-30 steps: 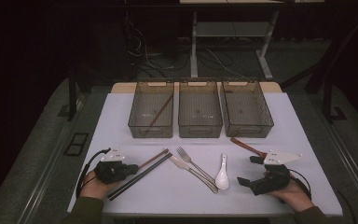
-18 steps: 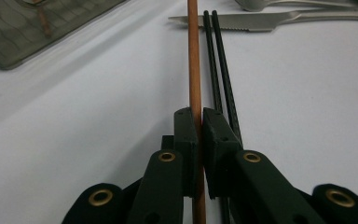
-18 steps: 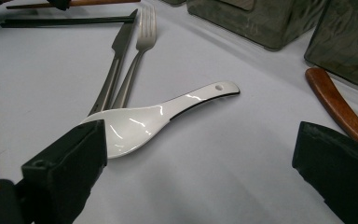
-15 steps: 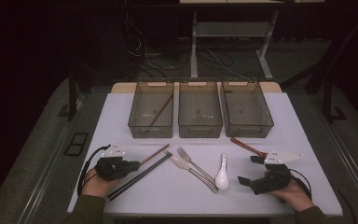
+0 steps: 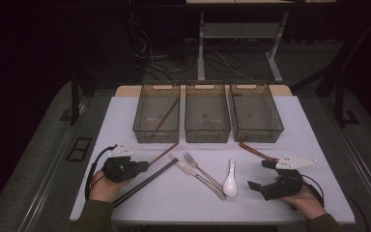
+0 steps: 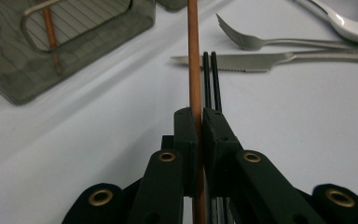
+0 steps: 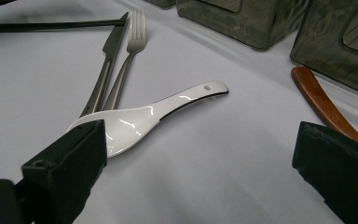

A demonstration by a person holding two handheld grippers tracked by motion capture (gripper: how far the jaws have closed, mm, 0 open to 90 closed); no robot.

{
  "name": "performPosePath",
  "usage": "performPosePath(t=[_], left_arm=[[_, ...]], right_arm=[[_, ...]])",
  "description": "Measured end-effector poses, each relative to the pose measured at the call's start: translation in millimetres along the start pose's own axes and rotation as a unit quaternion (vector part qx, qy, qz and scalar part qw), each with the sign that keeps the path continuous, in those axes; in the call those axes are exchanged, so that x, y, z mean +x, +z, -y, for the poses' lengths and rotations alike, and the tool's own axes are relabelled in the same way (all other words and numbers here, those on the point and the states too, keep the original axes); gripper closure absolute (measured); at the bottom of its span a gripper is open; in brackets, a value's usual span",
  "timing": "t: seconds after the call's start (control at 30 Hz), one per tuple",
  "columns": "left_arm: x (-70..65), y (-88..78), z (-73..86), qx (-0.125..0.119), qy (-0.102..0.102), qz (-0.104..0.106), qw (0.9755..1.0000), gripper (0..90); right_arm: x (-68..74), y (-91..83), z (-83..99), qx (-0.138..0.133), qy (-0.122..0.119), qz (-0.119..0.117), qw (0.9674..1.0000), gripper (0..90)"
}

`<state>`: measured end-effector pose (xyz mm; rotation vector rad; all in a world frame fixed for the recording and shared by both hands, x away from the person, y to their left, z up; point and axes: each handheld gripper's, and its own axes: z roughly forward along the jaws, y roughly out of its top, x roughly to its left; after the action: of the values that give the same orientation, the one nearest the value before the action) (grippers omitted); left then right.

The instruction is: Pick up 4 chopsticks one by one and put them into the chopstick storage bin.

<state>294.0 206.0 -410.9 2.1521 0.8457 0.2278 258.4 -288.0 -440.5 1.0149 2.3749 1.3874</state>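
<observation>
Left gripper (image 6: pixel 199 122): jaws closed tight on a brown chopstick (image 6: pixel 194 56); the stick runs straight out between the pads toward the left bin (image 6: pixel 70 44).
Brown chopstick: front end raised off the table (image 5: pixel 125 116), just left of the knife (image 5: pixel 189 169); in the high view it slants from the left gripper (image 5: pixel 142 165) up toward the left bin (image 5: pixel 157 133).
Black chopsticks (image 5: pixel 145 182): a pair lying flat on the table, just beside the brown chopstick and left of the knife; tips close to the knife blade (image 6: pixel 228 63).
Left bin: holds another brown chopstick (image 5: pixel 166 115) lying on a slant.
Middle bin (image 5: pixel 207 133): behind the knife.
Knife and fork (image 5: pixel 198 166): side by side, flat on the table, handles crossing toward the spoon (image 5: pixel 230 180).
Spoon: white, just right of the knife handle, bowl toward the person; its bowl sits just beyond one jaw of the right gripper (image 7: pixel 200 161).
Right bin (image 5: pixel 256 133): behind and right of the knife.
Brown-handled utensil (image 5: pixel 257 151): on the table right of the spoon, near the right bin.
Right gripper (image 5: pixel 262 176): jaws spread wide, nothing between them; rests low, right of the spoon.
</observation>
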Motion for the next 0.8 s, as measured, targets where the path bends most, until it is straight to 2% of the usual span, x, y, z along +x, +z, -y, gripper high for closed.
performPosePath(t=[0.47,0.63,0.8], left_arm=[[-0.8,2.6,-20.0,-0.019,-0.01,0.002,0.9998,83.8],[2.1,4.2,-27.0,-0.029,-0.017,0.006,0.9994,83.8],[5.8,4.3,-37.0,-0.034,-0.022,0.002,0.9992,83.8]], right_arm=[[-1.3,-3.1,1.3,0.0,0.004,0.01,0.9999,2.9],[-1.4,-2.9,1.2,-0.001,0.007,0.011,0.9999,3.0],[-2.3,-2.3,1.8,0.0,0.006,0.011,0.9999,2.9]])
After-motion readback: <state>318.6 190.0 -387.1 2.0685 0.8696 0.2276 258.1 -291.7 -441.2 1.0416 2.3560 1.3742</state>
